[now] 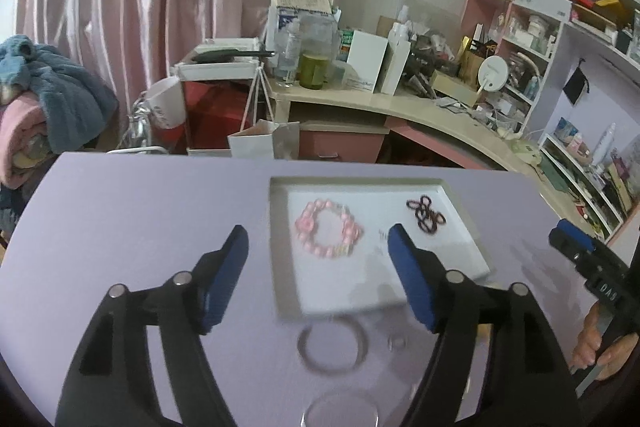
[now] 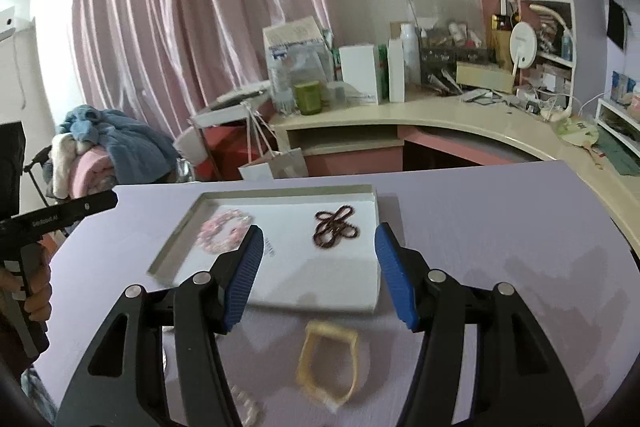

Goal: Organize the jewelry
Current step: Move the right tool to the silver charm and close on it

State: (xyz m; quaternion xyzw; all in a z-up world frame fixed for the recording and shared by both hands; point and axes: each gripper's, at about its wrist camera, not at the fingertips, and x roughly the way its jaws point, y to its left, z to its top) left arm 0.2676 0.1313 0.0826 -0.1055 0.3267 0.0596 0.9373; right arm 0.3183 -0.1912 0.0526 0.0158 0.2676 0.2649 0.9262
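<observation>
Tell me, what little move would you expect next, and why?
Probably the right hand-held gripper, open and empty, dips to the yellow bracelet lying on the table just below it. The pink bead bracelet and dark one already sit in the white tray.

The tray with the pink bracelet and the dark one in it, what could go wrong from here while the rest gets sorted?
1. The white tray looks shallow and light; a finger catching its near edge could slide it and scatter the pink bracelet and dark bracelet.
2. The yellow bangle lies flat on the table and may skid from the open right gripper.
3. The grey ring below the open left gripper is blurred, so aim could suffer.
</observation>
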